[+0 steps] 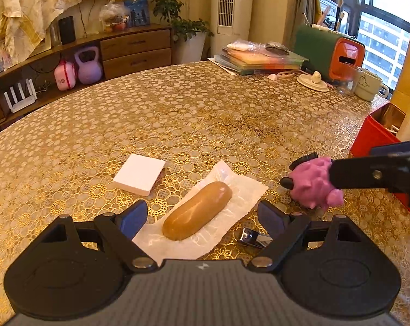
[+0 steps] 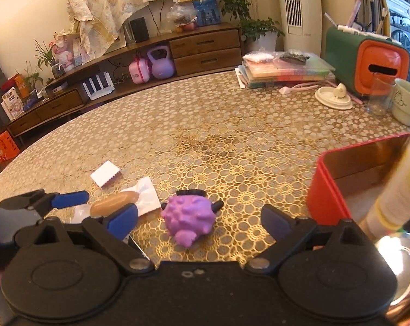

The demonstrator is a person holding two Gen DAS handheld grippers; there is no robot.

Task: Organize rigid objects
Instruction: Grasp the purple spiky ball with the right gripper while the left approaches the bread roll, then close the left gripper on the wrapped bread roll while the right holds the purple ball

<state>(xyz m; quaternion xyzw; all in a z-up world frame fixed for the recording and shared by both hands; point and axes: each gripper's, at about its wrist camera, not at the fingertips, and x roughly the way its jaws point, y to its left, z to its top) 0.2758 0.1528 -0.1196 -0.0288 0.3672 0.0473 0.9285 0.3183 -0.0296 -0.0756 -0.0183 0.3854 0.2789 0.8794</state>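
Hardly any writing can be read. A white and yellow package on the low shelf at the far left carries a few dark Chinese characters, too small to make out. The tower air conditioner has a short grey label under its grille, illegible. The pale mug bears a line-drawn cartoon and no words. The left gripper shows a small white emblem on its housing.

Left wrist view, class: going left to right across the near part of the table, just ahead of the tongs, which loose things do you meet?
White square block → sausage in its clear wrapper → metal nail clipper → purple spiky toy → red box.
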